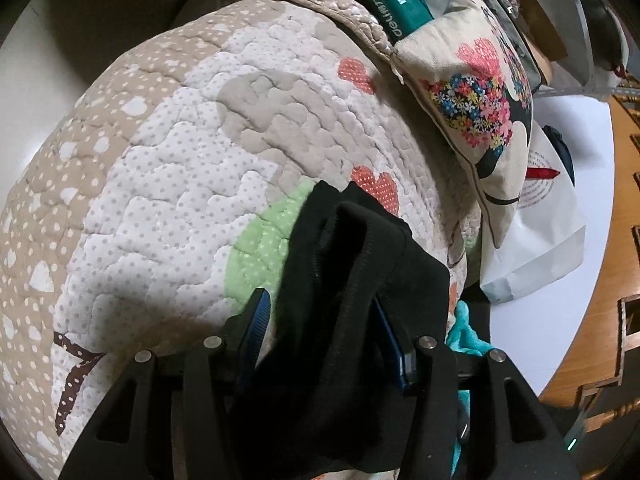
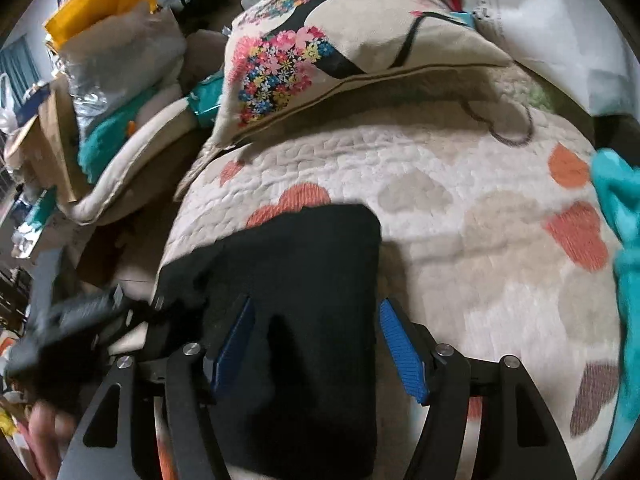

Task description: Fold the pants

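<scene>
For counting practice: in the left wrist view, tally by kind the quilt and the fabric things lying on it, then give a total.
Quilt: 1
Pants: 1
Cushion: 1
Teal cloth: 1
Total: 4

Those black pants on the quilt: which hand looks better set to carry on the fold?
Probably the left. The left gripper has bunched black pants between its fingers, though its grip is unclear. The right gripper stands open, pads clear of the cloth.
</scene>
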